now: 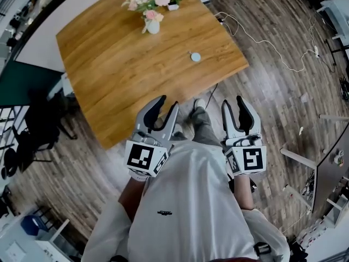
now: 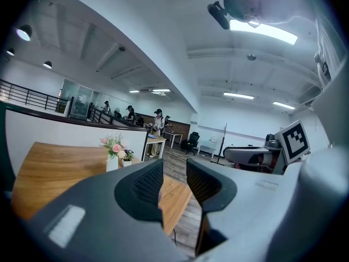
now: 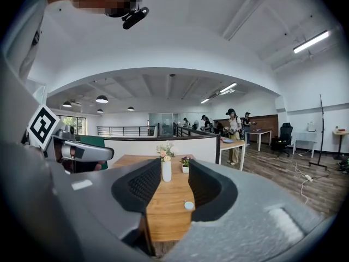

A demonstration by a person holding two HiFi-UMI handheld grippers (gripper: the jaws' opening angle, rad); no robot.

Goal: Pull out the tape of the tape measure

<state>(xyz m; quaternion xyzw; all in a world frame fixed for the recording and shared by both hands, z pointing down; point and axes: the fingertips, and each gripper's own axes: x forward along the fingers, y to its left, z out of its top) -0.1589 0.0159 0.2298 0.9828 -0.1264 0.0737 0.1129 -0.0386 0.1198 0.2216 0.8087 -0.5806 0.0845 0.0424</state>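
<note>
1. Little round tape measure (image 1: pixel 195 57) sits on the desk (image 1: pixel 109 75), well apart from the vase (image 1: pixel 153 26).
2. The vase holds pink flowers (image 1: pixel 146 0); the tiny pot (image 1: pixel 173 6) beside it holds a plant.
3. Left gripper (image 1: pixel 168 103) and right gripper (image 1: pixel 233 101): fingers apart, empty.

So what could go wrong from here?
The tape measure lies loose on the smooth table, so it may skid away when nudged. The flower vase stands further back; an overreach could tip it. A cable trails over the floor beside the table: a trip risk.
</note>
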